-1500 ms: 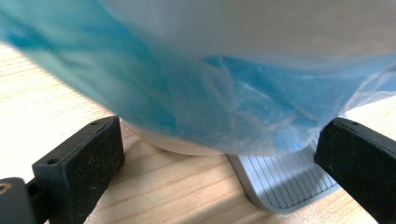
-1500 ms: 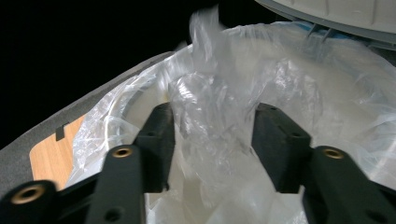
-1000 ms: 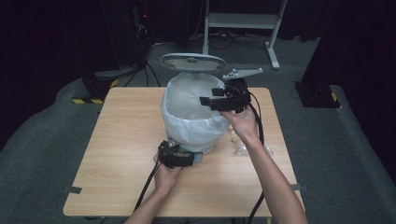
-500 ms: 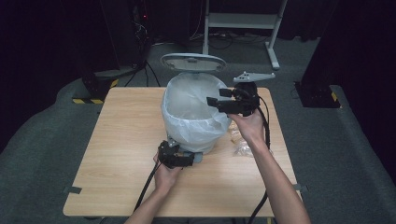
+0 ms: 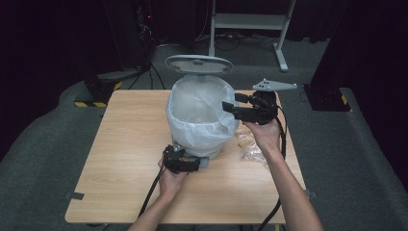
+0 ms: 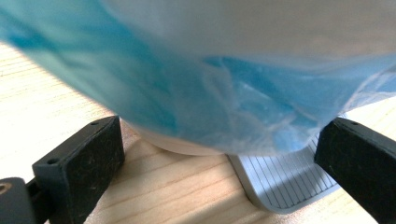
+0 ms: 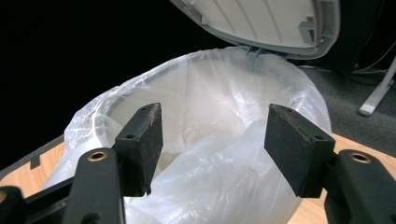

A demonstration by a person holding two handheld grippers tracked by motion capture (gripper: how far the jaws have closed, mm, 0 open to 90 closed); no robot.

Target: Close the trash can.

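Observation:
A pedal bin (image 5: 199,120) lined with a translucent plastic bag (image 7: 219,186) stands mid-table, its grey lid (image 5: 198,63) raised. My right gripper (image 5: 232,102) hovers at the bin's right rim and points in over the opening. Its jaws have just been closing a little but stand open (image 7: 212,140), with only loose bag plastic beneath the gap and nothing pinched. My left gripper (image 5: 195,162) rests low at the bin's front base, open (image 6: 219,154), its jaws spread either side of the base. The ribbed grey pedal (image 6: 285,186) lies between them.
A crumpled clear wrapper (image 5: 250,144) lies on the wooden table (image 5: 120,144) right of the bin, under my right wrist. Cables trail from both grippers toward the table's near edge. Dark floor and a white stand (image 5: 250,21) lie beyond the table.
My right gripper has drifted to the right, from over the bin's opening to its right rim. The left gripper and the bin have stayed put.

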